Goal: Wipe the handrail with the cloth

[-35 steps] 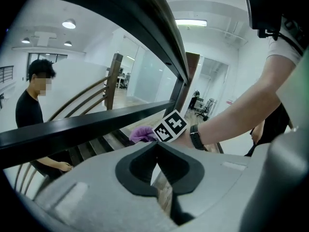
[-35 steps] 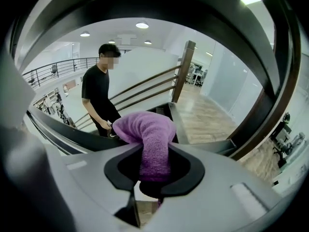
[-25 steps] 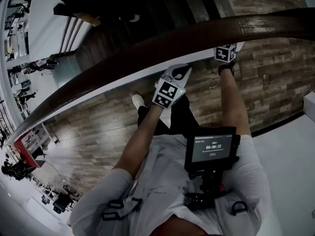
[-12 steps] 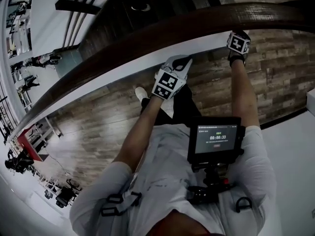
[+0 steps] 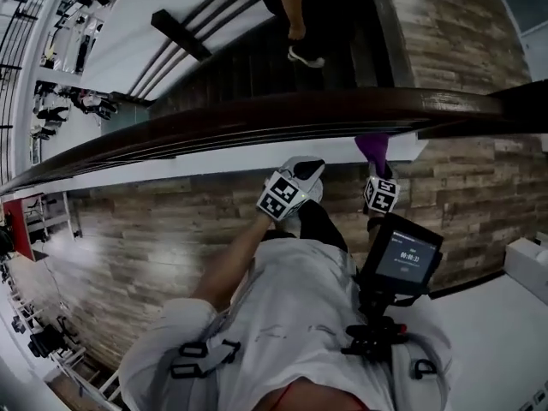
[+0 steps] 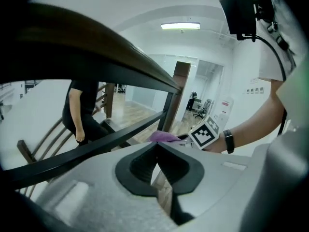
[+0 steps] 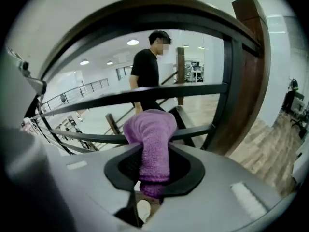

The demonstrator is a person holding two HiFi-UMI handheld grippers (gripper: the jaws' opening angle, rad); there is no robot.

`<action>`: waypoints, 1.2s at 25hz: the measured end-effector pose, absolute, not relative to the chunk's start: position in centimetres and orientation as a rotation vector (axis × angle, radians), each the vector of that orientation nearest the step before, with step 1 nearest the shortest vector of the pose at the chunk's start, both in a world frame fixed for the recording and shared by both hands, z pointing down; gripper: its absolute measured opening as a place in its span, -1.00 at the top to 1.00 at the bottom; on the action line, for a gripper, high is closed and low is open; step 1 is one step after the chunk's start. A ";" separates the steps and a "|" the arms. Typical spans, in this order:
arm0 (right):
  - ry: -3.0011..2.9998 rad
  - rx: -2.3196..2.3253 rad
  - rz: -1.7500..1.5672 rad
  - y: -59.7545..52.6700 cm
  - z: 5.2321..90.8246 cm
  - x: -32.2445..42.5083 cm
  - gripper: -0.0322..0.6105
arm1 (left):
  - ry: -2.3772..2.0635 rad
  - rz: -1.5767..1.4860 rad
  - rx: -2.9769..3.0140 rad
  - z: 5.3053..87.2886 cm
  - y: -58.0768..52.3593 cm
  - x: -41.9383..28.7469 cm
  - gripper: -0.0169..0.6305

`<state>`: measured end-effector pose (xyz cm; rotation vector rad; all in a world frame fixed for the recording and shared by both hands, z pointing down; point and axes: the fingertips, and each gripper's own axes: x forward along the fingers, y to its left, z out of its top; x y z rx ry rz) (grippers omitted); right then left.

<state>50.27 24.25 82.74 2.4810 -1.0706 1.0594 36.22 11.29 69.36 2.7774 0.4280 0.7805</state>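
Cloth: clamped tight in right gripper, bunched end up just under handrail, likely staged for wiping. Left gripper: closed, empty, idle alongside.

Along the handrail your path lies open to the left; to the right a thick wooden post blocks it. Below, 2 dark bars leave only narrow gaps, and a person stands on the stairs beyond them.
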 end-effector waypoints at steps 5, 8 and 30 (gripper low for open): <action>-1.413 2.386 1.031 16.8 77.0 39.7 0.64 | 0.264 0.652 2.830 65.5 7.8 28.6 0.95; -1.574 2.294 0.945 12.9 72.9 33.1 0.64 | 0.150 0.561 2.870 62.7 6.0 23.3 0.95; -1.881 2.409 0.182 0.9 41.3 19.9 0.64 | -0.409 -0.048 3.084 40.4 -6.6 8.4 0.95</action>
